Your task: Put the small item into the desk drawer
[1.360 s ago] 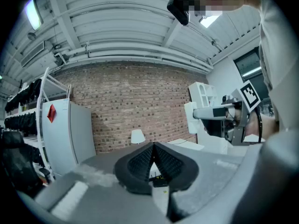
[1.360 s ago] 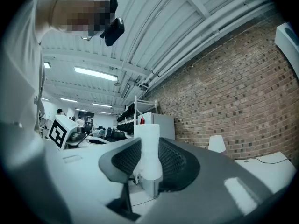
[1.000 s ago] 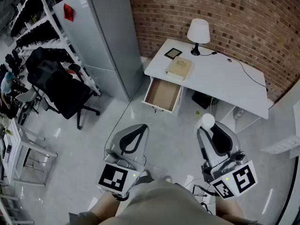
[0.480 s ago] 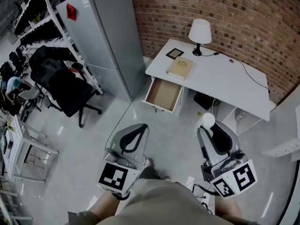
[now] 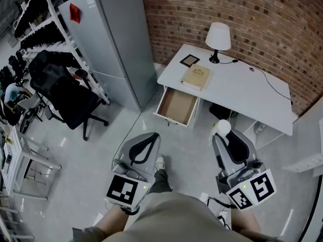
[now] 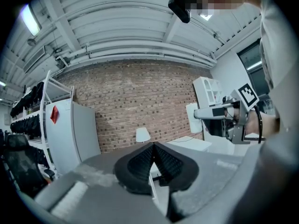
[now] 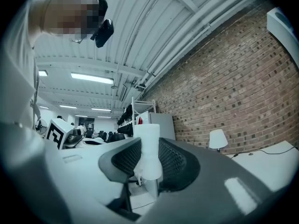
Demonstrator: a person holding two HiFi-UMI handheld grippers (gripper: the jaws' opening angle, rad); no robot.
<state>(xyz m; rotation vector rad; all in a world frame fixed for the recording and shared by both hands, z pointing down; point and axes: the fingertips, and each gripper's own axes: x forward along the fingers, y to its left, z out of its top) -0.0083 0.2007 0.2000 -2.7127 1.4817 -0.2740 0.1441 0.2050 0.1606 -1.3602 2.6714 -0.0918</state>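
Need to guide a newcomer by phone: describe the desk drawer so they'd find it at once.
A white desk stands against the brick wall, beside a grey fridge. At the desk's fridge end, under a tan book, the drawer is pulled out. It alone stands open, with a bare brown bottom inside white sides.

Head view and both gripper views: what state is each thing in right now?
Drawer: open, looks empty.
Left tongs: shut, empty.
Right tongs: shut on the item.
Item: white, held, not yet in the drawer.
Fridge: doors shut.
Book: closed, lying flat.
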